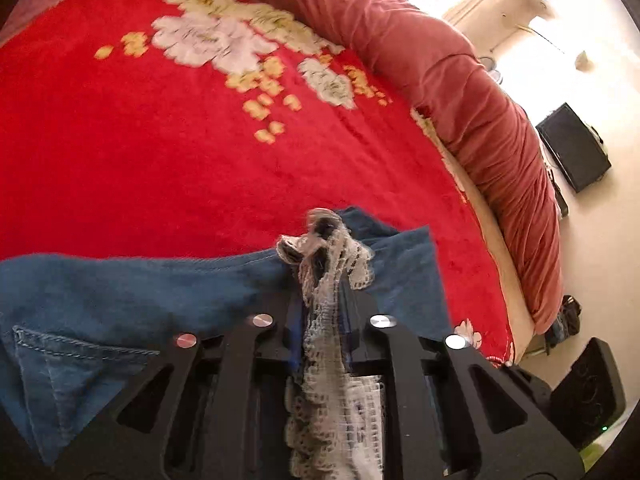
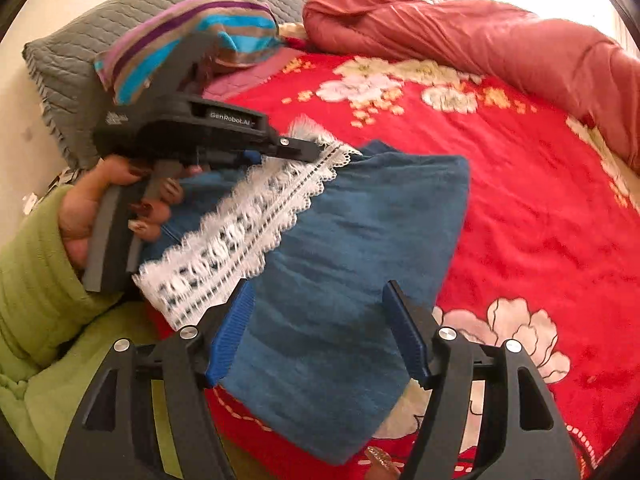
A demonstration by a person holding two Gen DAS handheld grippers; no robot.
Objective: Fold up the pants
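Note:
Blue denim pants [image 2: 344, 248] lie folded on the red floral blanket [image 2: 520, 208], with a white lace trim [image 2: 240, 220] along one end. In the left wrist view the pants [image 1: 120, 292] spread to the left, a back pocket showing. My left gripper [image 1: 326, 248] is shut on the lace trim [image 1: 332, 320], which bunches between its fingers. The right wrist view shows that left gripper [image 2: 308, 150] from the side, held in a hand with a green sleeve [image 2: 36, 280]. My right gripper [image 2: 317, 286] stands open just above the folded denim, a pad on either side.
A rolled pinkish-red quilt [image 2: 480, 36] runs along the far and right side of the bed. A grey pillow [image 2: 80, 48] and a striped cushion [image 2: 180, 36] lie at the head. Black boxes [image 1: 572, 148] stand on the floor beyond the bed's edge.

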